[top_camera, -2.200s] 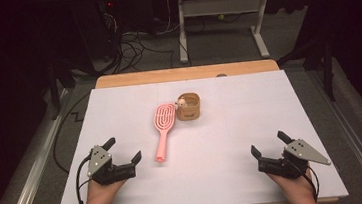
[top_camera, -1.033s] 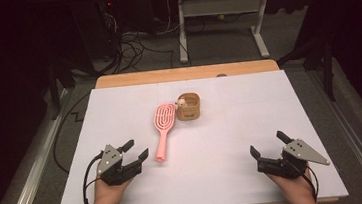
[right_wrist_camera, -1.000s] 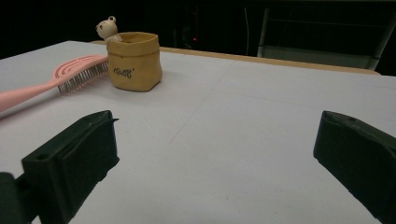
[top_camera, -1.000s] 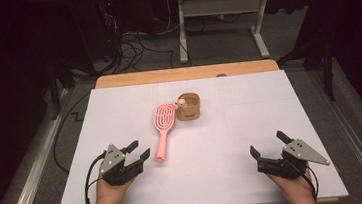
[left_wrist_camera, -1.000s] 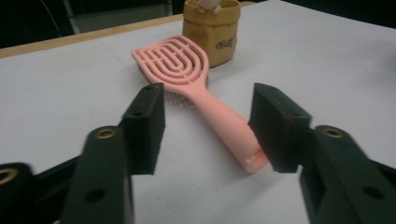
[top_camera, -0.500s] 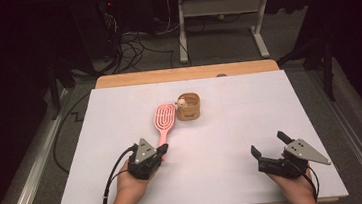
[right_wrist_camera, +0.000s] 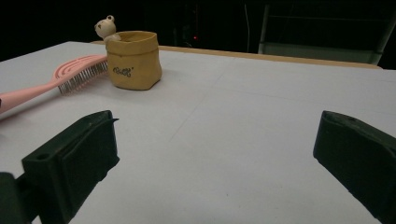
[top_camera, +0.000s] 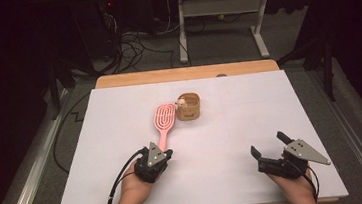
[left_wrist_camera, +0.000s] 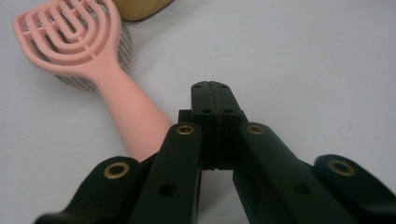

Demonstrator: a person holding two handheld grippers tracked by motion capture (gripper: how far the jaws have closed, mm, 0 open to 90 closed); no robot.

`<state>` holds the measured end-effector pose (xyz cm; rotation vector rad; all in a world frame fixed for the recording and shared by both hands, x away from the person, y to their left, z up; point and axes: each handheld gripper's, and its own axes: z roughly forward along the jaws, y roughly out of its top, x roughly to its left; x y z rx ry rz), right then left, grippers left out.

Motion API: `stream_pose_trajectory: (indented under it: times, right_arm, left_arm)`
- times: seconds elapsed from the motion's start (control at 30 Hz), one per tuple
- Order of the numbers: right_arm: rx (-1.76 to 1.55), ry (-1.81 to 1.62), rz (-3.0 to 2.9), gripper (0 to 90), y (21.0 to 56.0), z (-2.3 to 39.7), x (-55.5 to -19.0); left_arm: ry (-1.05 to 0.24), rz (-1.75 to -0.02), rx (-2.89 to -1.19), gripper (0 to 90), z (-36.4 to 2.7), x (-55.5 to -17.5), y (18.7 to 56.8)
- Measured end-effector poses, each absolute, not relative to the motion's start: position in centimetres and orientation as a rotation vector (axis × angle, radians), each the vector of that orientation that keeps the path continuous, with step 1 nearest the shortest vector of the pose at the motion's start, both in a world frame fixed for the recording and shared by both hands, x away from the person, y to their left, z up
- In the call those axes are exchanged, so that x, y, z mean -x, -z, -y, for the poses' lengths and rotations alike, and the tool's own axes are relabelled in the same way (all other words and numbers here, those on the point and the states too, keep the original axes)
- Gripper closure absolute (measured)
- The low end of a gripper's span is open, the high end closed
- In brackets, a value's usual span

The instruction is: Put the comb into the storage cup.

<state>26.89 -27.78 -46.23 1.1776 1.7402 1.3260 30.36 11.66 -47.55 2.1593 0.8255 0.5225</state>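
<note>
A pink hairbrush (top_camera: 165, 121) lies on the white table cover (top_camera: 115, 118), head toward a small yellow pouch (top_camera: 190, 109) with a tiny bear figure (top_camera: 182, 102) at its rim. My left gripper (top_camera: 167, 153) rests at the near end of the brush handle. In the left gripper view its jaws (left_wrist_camera: 215, 93) are pressed together with nothing between the pads; the hairbrush (left_wrist_camera: 84, 42) handle runs beside and under the left finger. My right gripper (top_camera: 267, 143) rests at the near right, open and empty (right_wrist_camera: 219, 144), facing the pouch (right_wrist_camera: 134, 60) and hairbrush (right_wrist_camera: 70, 74).
The table's wooden far edge (top_camera: 186, 74) shows beyond the white cover. Behind it are a dark floor with cables (top_camera: 128, 42) and a white metal frame (top_camera: 220, 8). A cable (top_camera: 114, 188) trails from the left gripper over the near edge.
The left hand has moved right from the near left to the brush handle's end, and its jaws went from open to shut. The right gripper, brush and pouch have stayed put.
</note>
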Motion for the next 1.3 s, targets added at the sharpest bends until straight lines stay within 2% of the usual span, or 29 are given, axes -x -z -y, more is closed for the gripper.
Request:
stream_pose_trajectory:
  times: [0.5,1.3]
  right_arm:
    - [-1.184,-1.335,-1.725,0.5,46.1,28.1,-26.8]
    - [-1.203,-1.343,-1.723,0.7,46.1,28.2,-26.8]
  left_arm:
    - [-0.551,-0.887,-2.152,90.0,-14.1,-30.5,47.5]
    - [-0.608,-0.944,-2.169,90.0,-15.9,-30.6,47.3]
